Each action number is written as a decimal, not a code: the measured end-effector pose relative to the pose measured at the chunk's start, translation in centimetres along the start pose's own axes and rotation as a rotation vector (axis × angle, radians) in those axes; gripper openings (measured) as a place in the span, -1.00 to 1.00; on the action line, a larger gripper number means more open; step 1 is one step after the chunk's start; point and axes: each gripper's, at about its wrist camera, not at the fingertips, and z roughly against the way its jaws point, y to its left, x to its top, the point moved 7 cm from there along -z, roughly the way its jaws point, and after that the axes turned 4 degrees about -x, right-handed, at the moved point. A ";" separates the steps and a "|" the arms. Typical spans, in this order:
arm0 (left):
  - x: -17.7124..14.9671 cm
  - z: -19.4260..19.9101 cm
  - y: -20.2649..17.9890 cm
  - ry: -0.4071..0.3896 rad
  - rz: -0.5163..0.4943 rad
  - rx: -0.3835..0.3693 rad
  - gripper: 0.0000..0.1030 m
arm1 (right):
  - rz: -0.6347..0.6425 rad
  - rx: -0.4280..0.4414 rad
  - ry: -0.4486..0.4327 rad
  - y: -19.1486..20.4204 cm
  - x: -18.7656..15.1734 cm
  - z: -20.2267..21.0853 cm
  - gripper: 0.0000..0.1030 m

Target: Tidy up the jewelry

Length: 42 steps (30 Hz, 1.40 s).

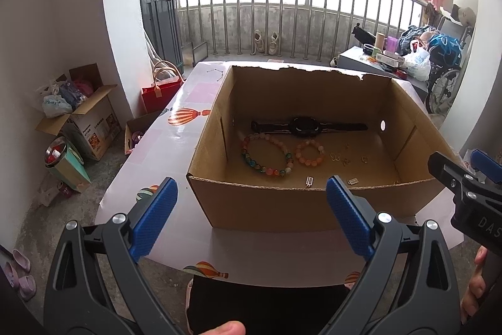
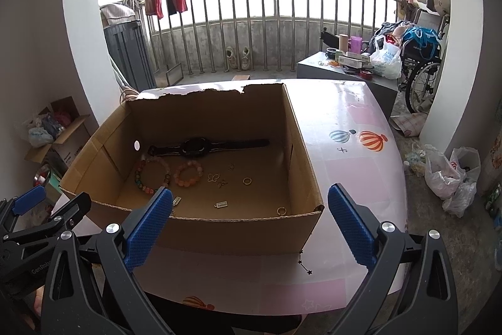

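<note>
I hold both the left gripper [image 1: 251, 209] and the right gripper [image 2: 251, 217] spread wide; the jewelry [image 1: 266, 154] lies ahead, inside the cardboard box [image 1: 257, 209].

Left tool [image 1: 251, 209] agape, empty; right tool [image 2: 251, 215] agape, empty; both level, side by side.

An open cardboard box [image 2: 219, 228] holds a black watch [image 2: 196, 146] laid flat along the back, two beaded bracelets [image 2: 152, 175] beside each other, and small gold rings [image 2: 247, 181] scattered nearer the front.
</note>
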 end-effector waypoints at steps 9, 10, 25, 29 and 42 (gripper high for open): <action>0.1 0.3 0.0 -0.004 0.002 0.003 0.78 | 0.012 0.001 -0.007 0.6 0.0 0.5 0.87; 0.1 0.3 0.0 -0.004 0.002 0.003 0.78 | 0.013 0.001 -0.006 0.6 0.0 0.5 0.87; 0.3 0.4 0.5 -0.005 0.008 0.015 0.78 | 0.068 0.009 0.018 1.8 -0.6 0.3 0.87; 0.2 0.5 0.6 -0.003 0.009 0.016 0.78 | 0.073 0.015 0.016 2.1 -0.5 0.5 0.87; 0.4 1.0 0.9 -0.007 0.006 0.018 0.78 | 0.081 0.024 0.026 2.2 -0.8 0.7 0.87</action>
